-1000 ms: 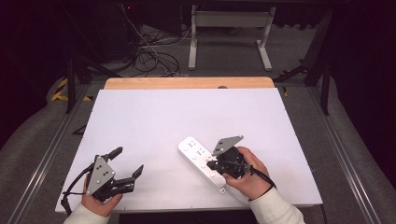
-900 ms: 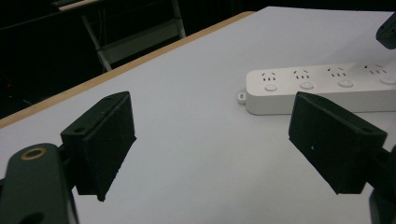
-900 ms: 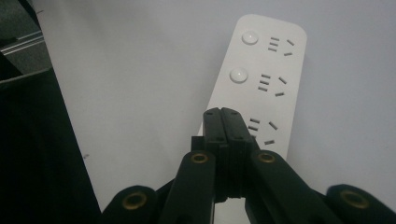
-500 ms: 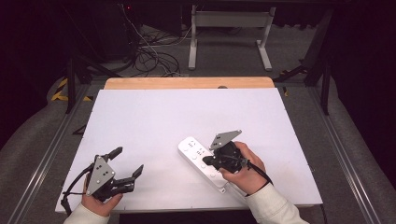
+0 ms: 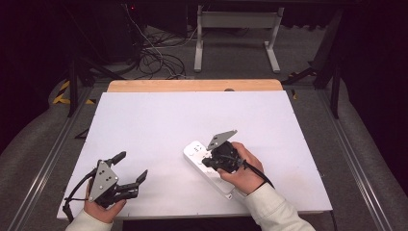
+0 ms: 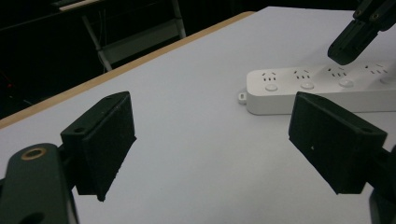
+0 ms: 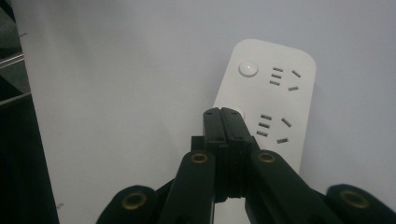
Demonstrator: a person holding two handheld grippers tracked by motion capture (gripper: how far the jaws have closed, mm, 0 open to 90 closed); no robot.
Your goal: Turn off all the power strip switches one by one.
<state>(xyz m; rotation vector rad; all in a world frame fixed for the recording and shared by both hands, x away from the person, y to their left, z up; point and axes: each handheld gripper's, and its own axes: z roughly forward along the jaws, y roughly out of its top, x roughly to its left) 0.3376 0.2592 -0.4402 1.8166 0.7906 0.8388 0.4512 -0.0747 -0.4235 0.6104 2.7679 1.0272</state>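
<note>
A white power strip (image 5: 196, 153) lies slantwise on the white table top (image 5: 192, 115), at the front right of centre. My right gripper (image 5: 207, 161) is shut with nothing held. Its joined tips (image 7: 226, 114) sit over the strip (image 7: 280, 93), on the second round button from the end. Whether they press it I cannot tell. My left gripper (image 5: 131, 166) rests at the front left corner, open and empty. Between its wide-apart jaws (image 6: 222, 140) I see the strip (image 6: 303, 91) and the right gripper's dark tip (image 6: 348, 44) above it.
A wooden strip (image 5: 192, 85) edges the far side of the table. Beyond it stand a grey metal frame (image 5: 235, 33) and a tangle of cables (image 5: 159, 57) on the floor. Metal rails (image 5: 53, 149) run along both sides of the table.
The right gripper has slid a little up and to the left along the power strip, toward its far end. The left gripper has stayed where it was.
</note>
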